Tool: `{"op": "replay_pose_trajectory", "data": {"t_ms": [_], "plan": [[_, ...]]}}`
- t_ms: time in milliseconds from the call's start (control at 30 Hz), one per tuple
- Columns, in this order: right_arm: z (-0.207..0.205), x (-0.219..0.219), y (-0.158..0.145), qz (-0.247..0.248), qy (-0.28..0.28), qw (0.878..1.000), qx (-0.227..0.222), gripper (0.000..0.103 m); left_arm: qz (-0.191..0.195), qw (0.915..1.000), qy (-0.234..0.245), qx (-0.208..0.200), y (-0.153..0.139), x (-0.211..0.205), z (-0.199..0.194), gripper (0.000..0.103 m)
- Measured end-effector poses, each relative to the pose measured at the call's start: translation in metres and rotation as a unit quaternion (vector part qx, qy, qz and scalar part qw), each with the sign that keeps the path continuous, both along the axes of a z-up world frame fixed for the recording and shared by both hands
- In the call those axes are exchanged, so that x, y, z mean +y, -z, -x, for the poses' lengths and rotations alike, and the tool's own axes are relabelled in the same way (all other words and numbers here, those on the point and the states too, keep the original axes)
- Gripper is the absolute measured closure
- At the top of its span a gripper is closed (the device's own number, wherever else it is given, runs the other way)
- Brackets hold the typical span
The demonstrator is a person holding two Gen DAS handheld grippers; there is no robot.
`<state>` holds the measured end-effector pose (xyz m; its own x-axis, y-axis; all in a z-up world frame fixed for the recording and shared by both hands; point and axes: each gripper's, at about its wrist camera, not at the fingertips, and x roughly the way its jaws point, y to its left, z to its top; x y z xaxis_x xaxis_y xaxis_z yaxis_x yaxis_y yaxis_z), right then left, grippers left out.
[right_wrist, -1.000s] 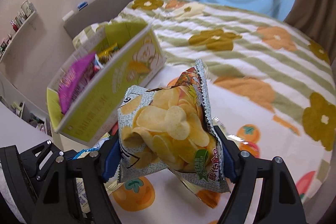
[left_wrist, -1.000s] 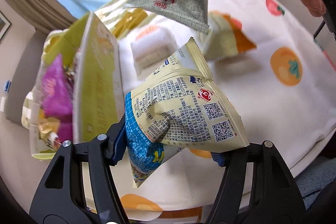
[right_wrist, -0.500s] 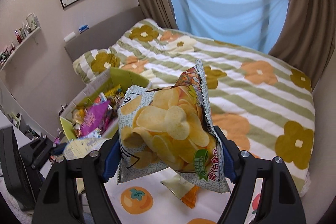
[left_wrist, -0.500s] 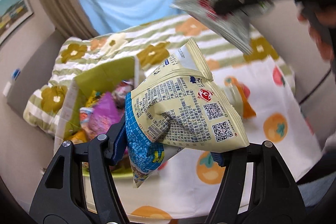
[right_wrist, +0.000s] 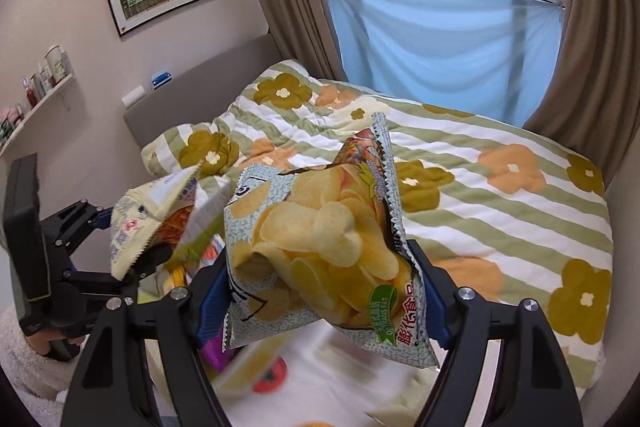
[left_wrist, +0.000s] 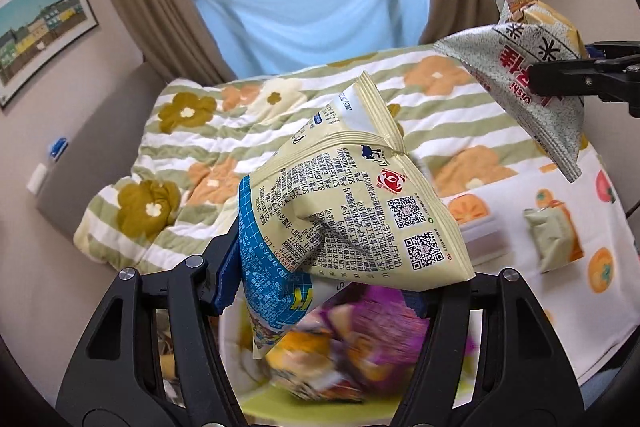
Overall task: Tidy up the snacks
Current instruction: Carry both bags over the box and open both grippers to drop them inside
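Both grippers have risen above the snack box [left_wrist: 280, 399], now blurred low and near. Left gripper [left_wrist: 320, 291] clenches a cream packet [left_wrist: 352, 211] over it; right gripper [right_wrist: 320, 291] clamps a chips bag [right_wrist: 320, 247] further right. Beyond, one small packet [left_wrist: 554, 239] lies on the fruit-print cloth [left_wrist: 600, 307], the flowered bed [right_wrist: 500, 187] farther off.

Both matte black plastic two-finger grippers, left [left_wrist: 320, 291] and right [right_wrist: 320, 295], carry blue ridged pads [left_wrist: 226, 281] and silver round screws [left_wrist: 128, 273].
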<state>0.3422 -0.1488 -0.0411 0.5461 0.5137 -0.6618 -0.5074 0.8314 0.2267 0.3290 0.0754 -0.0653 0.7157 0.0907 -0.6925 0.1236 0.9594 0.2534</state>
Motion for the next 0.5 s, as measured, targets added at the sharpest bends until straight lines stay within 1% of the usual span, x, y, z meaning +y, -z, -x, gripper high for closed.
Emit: {"op": "replay_pose_trajectory", "data": {"t_ms": [200,400,500], "plan": [[-0.030,0.057,0.015,-0.004,0.025,0.999,0.033,0.028,0.011,0.9988,0.024,0.042,0.031,0.045,-0.051,0.042],[-0.052,0.091,0.045,-0.003,0.068,0.994,0.080,0.028,0.024,0.9942,0.053,0.091,0.071,0.064,-0.089,0.042],[-0.057,0.101,0.057,0.008,0.090,0.992,0.094,0.028,0.031,0.9917,0.063,0.108,0.086,0.065,-0.098,0.040]]}}
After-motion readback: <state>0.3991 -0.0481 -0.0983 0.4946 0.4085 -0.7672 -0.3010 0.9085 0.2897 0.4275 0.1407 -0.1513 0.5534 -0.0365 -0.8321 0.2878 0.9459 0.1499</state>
